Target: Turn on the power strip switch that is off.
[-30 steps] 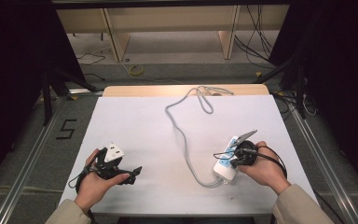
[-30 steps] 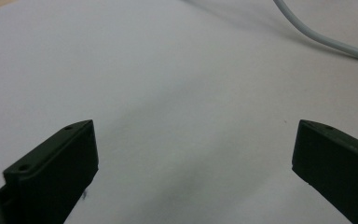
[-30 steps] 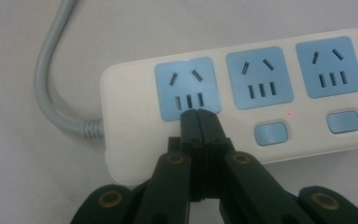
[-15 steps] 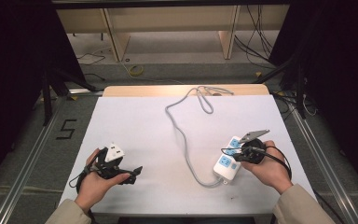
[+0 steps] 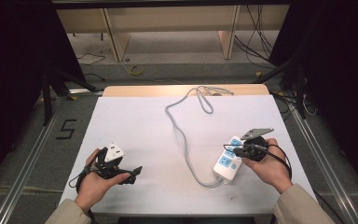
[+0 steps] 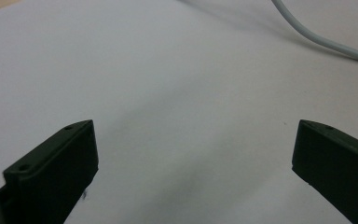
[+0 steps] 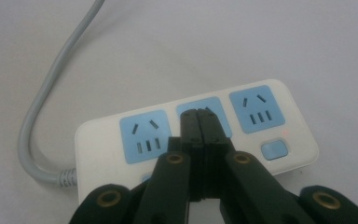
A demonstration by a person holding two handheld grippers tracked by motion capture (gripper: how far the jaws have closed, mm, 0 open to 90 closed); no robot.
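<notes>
— Where's the power strip (image 5: pixel 228 160)?

— At four o'clock on my white table (image 5: pixel 144 126), its grey cable (image 5: pixel 182 135) running off toward twelve.

— And my right gripper (image 7: pixel 199 116)?

— Jaws pressed together, tips over the middle blue socket (image 7: pixel 214 105); I can't tell if they touch it.

— The left gripper (image 5: pixel 133 171)?

— At eight o'clock, jaws spread wide over bare table, pinching nothing

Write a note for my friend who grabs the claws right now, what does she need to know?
Left claw: open, nothing in it, low over the white table, near its left front.
Right claw: shut, tips over the middle blue socket of the power strip; contact unclear.
The strip lies flat at the right front; its grey cable runs to the far edge.
Nothing is plugged in yet. Probably press or shift the strip next.
</notes>
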